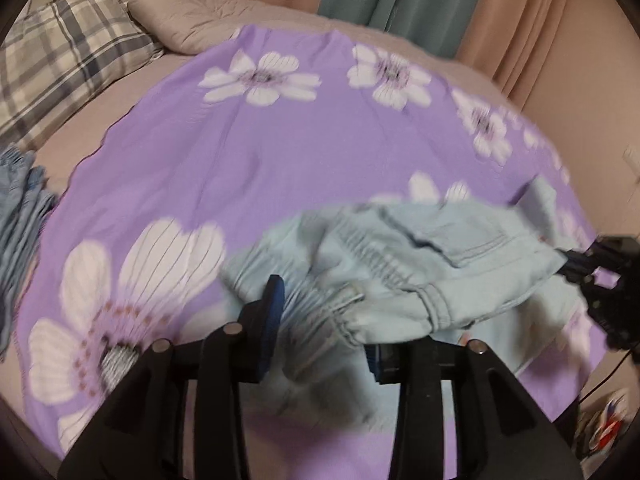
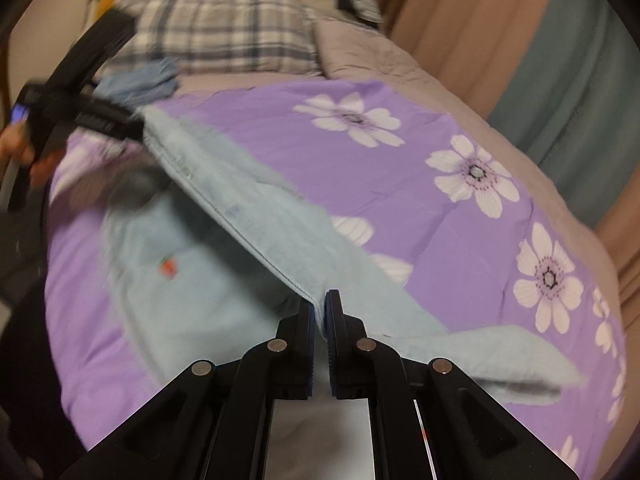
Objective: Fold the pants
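Right gripper: the jaws stand almost together, clamped on a thin edge of the light blue pants. The seamed edge of the fabric runs taut from between the pads away to the upper left of the right wrist view, where it meets the left gripper. Below and left of that edge the rest of the garment hangs down onto the purple floral bedspread. A loose flap of the same fabric lies just right of the right gripper.

Left gripper: the jaws stand partly apart, at a moderate width. The gathered elastic waistband of the pants fills the gap and drapes over the right finger. The left blue pad rests against the bunched fabric; the right pad is mostly covered by cloth. Motion blur prevents confirming whether both pads press firmly. In the right wrist view the fabric edge ends at this gripper's tips.

From the left gripper the pants extend right, back pocket uppermost, to the right gripper at the frame edge. A hand holds the left tool's handle. A plaid pillow lies far ahead and left.
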### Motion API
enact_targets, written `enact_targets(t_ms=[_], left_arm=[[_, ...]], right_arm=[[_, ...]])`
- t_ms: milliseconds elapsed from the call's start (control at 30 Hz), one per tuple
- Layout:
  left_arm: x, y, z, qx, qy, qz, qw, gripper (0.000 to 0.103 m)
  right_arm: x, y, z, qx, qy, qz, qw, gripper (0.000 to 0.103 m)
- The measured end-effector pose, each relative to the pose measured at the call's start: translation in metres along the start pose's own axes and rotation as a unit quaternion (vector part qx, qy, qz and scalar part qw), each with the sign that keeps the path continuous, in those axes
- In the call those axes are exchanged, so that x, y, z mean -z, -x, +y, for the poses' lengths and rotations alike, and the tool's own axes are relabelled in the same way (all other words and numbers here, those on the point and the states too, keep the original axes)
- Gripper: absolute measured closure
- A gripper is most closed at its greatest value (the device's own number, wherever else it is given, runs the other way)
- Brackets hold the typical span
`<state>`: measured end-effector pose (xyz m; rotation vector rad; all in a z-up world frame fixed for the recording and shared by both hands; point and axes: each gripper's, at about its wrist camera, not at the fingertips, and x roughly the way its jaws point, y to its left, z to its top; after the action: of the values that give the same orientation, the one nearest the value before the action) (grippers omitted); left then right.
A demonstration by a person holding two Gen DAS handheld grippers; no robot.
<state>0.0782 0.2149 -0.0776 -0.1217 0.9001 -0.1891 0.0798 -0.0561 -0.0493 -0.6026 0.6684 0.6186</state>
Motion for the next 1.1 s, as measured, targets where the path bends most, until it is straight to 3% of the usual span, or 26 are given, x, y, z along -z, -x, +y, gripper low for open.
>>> enact_targets(t_ms=[100,133,200,267,400,533,667,867,967,1100], left_arm=[[0.022,0.001,0.007,-0.049,-0.016,0.024,0.9984,0.058],[0.029,0.002,0.015,-0.070,-0.006,0.031,0.9970,0.057],[0.041,0.007,0.032,-0.072,0.040,0.032,0.9961,0.059],[0.054,0.015,0.048,-0.060,0.099,0.028,0.9929,0.059],[0.075,0.026,0.050,-0.002,0.165,0.013,0.9862,0.058],[0.079,0.023,0.043,0.074,0.228,-0.001,0.9709,0.058],[0.067,0.014,0.027,0.112,0.265,-0.005,0.9578,0.058],[0.055,0.002,0.018,0.094,0.294,-0.005,0.9512,0.061],[0.052,0.008,0.020,0.081,0.303,-0.015,0.9495,0.074],[0.053,0.009,0.026,0.079,0.310,-0.013,0.9475,0.080]], right_arm=[[0.012,0.001,0.019,-0.006,0.019,0.011,1.000,0.097],[0.015,0.001,0.024,-0.009,0.019,0.015,1.000,0.097],[0.021,-0.003,0.033,-0.010,0.023,0.023,0.999,0.097],[0.027,-0.009,0.042,-0.010,0.025,0.033,0.999,0.097],[0.037,-0.026,0.054,-0.014,0.022,0.057,0.998,0.097],[0.042,-0.035,0.059,-0.003,0.022,0.063,0.998,0.097],[0.043,-0.034,0.058,-0.001,0.004,0.058,0.998,0.097],[0.046,-0.032,0.062,0.008,-0.015,0.049,0.999,0.097],[0.046,-0.031,0.064,0.013,-0.020,0.045,0.999,0.097],[0.043,-0.026,0.067,0.020,-0.009,0.039,0.999,0.097]])
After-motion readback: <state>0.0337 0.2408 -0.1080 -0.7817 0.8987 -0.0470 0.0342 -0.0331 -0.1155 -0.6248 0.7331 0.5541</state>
